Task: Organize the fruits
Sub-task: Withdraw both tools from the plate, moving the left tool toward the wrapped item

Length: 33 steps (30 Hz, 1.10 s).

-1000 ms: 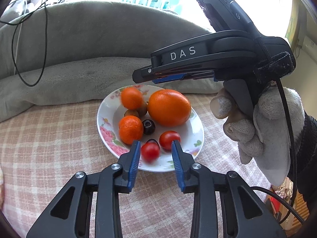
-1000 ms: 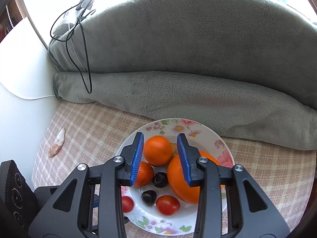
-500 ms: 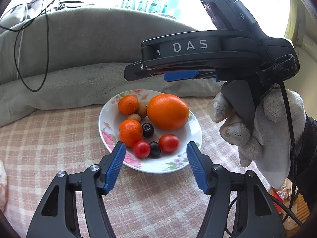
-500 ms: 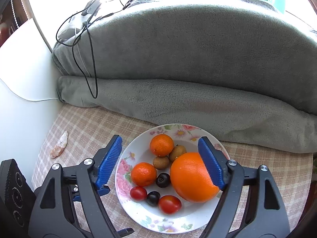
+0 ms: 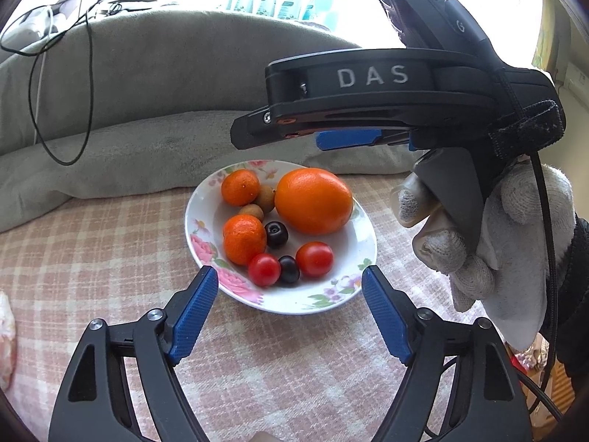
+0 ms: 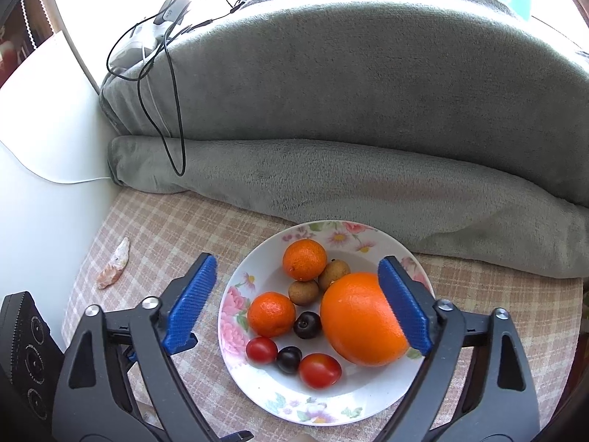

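A floral white plate (image 5: 342, 287) (image 6: 257, 379) on the checked cloth holds a large orange (image 5: 313, 200) (image 6: 359, 318), two mandarins (image 5: 244, 239) (image 6: 304, 259), two small brown fruits (image 6: 303, 292), two dark cherries (image 5: 276, 234) and two cherry tomatoes (image 5: 264, 269) (image 6: 319, 370). My left gripper (image 5: 290, 311) is open and empty, just in front of the plate's near rim. My right gripper (image 6: 298, 302) is open and empty, above the plate; it also shows in the left wrist view (image 5: 346, 139), held by a gloved hand above the plate's right side.
A grey blanket roll (image 6: 349, 184) lies behind the plate, with a black cable (image 6: 173, 110) draped over it. A small pinkish scrap (image 6: 114, 265) lies on the cloth at left. A white wall (image 6: 44, 169) borders the left side.
Both grippers opened wide and pulled back up from the plate. The left let go of a cherry tomato, the right of a mandarin; both fruits lie on the plate.
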Each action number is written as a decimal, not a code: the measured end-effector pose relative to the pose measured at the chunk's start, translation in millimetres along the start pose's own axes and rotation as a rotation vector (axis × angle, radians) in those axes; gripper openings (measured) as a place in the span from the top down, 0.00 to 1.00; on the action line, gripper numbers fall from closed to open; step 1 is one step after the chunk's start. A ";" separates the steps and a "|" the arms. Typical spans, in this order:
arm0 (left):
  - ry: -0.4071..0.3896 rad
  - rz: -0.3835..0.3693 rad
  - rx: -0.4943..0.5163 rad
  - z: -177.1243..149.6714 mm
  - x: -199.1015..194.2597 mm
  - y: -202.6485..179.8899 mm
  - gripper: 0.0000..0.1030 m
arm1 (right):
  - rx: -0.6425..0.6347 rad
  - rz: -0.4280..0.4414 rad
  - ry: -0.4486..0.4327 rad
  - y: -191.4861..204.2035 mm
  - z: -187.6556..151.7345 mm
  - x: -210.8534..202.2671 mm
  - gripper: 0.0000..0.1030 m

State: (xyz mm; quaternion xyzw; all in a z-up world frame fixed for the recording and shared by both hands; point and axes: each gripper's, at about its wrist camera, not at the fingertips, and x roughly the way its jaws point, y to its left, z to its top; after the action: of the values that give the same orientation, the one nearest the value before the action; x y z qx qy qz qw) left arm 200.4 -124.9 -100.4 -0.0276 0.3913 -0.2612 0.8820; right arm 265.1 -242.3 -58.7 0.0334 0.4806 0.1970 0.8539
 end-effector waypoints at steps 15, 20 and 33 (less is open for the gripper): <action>-0.011 0.010 0.005 -2.0 -18.0 -2.1 0.22 | 0.039 -0.021 -0.046 -8.3 -13.5 -21.5 0.07; -0.012 0.018 0.004 -3.5 -23.2 -1.9 0.22 | 0.040 -0.025 -0.060 -8.5 -21.4 -28.7 0.07; -0.036 0.044 -0.006 -8.1 -46.7 2.3 0.22 | 0.036 -0.016 -0.122 -2.4 -36.8 -60.8 0.07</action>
State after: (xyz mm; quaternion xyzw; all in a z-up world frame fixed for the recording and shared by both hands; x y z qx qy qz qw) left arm 169.8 -99.2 -75.0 -0.0261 0.3767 -0.2401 0.8943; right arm 207.2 -271.8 -29.9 0.0570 0.4313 0.1792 0.8824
